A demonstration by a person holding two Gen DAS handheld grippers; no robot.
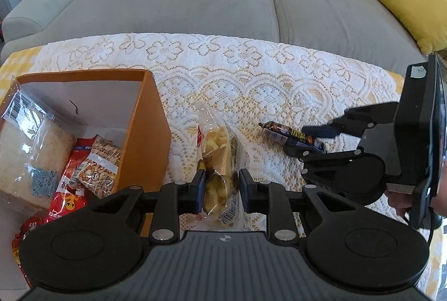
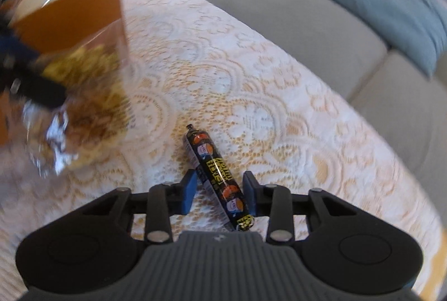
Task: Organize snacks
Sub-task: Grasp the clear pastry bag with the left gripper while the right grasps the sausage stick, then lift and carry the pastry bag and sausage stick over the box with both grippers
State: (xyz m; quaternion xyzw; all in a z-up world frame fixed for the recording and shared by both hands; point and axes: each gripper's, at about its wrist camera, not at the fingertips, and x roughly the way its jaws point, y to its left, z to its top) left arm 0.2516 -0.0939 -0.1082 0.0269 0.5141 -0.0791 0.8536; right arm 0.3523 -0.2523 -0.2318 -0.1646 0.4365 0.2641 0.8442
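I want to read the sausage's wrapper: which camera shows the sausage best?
The right wrist view: the sausage lies close and sharp between the right gripper's fingers. The left wrist view shows it smaller, its far end hidden behind that gripper.

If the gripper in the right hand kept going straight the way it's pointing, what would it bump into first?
Most likely the sausage stick, already lying between the right gripper's fingers, then the lace tablecloth under it.
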